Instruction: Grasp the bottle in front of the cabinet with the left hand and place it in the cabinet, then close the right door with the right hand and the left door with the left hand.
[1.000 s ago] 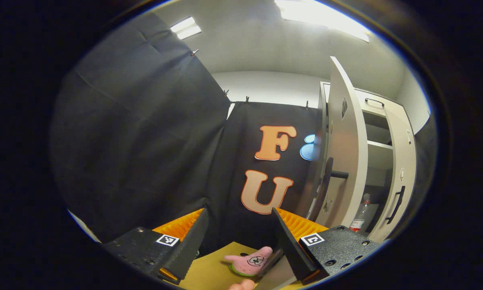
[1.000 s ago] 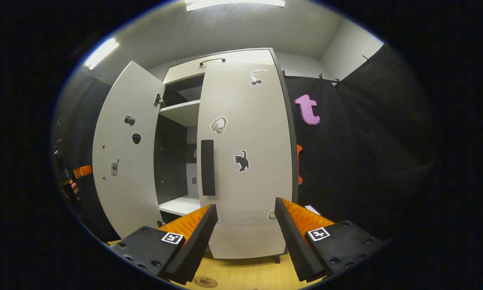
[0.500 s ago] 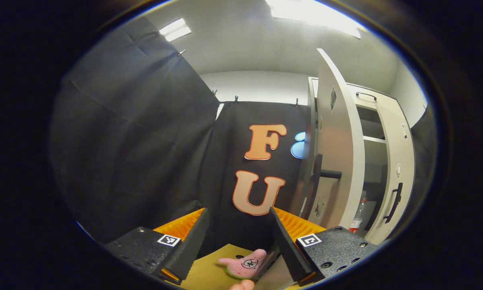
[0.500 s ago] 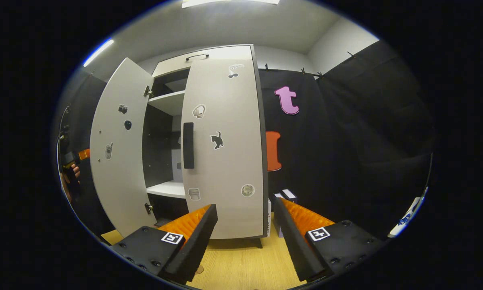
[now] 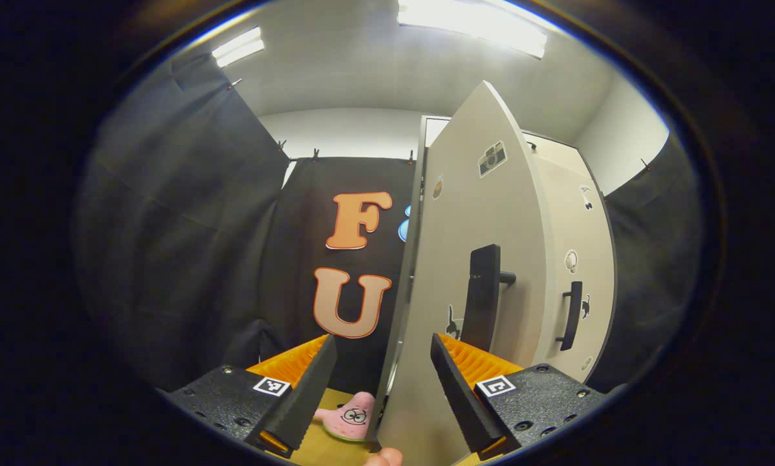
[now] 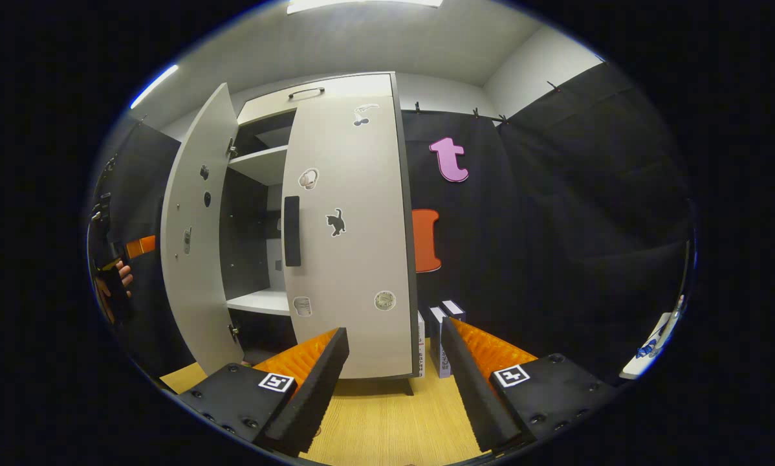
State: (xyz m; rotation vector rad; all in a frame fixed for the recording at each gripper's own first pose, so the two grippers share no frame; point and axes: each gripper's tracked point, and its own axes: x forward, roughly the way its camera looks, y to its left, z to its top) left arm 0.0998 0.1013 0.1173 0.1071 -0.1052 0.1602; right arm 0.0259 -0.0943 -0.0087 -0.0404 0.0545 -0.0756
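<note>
**Left door half open, right door shut, both grippers empty**

In the left gripper view, going from left to right, the left gripper (image 5: pixel 380 382) is at 6 o'clock with its two fingers apart and nothing between them. Behind the gap, a pink star-shaped plush toy (image 5: pixel 347 419) lies on the wooden table (image 5: pixel 319 446), and a fingertip (image 5: pixel 386 458) of the person shows at the bottom edge. Just right of centre stands the left door (image 5: pixel 455 272) of the cabinet (image 5: pixel 436 129), seen from its outer side and swung out from the cabinet. Its lower edge comes down between the two fingers, but I cannot tell if it touches them. A dark handle (image 5: pixel 482 296) sits on it at about 4 o'clock, with a camera sticker (image 5: pixel 491 158) above. Further right, at 3 o'clock, the right door (image 5: pixel 578 259) lies flat against the cabinet.

In the right gripper view, the hand (image 6: pixel 112 285) that holds the other gripper is at 9 o'clock, behind the outer side of the left door. Next comes the opening, with a white shelf (image 6: pixel 261 301); the bottle is probably behind the doors, I cannot make it out. At 12 o'clock the right door carries a cat sticker (image 6: pixel 336 222). The right gripper (image 6: pixel 394 382) is at 6 o'clock, fingers apart and empty, well away from the cabinet. Small boxes (image 6: pixel 440 327) stand on the table beside the cabinet.
</note>
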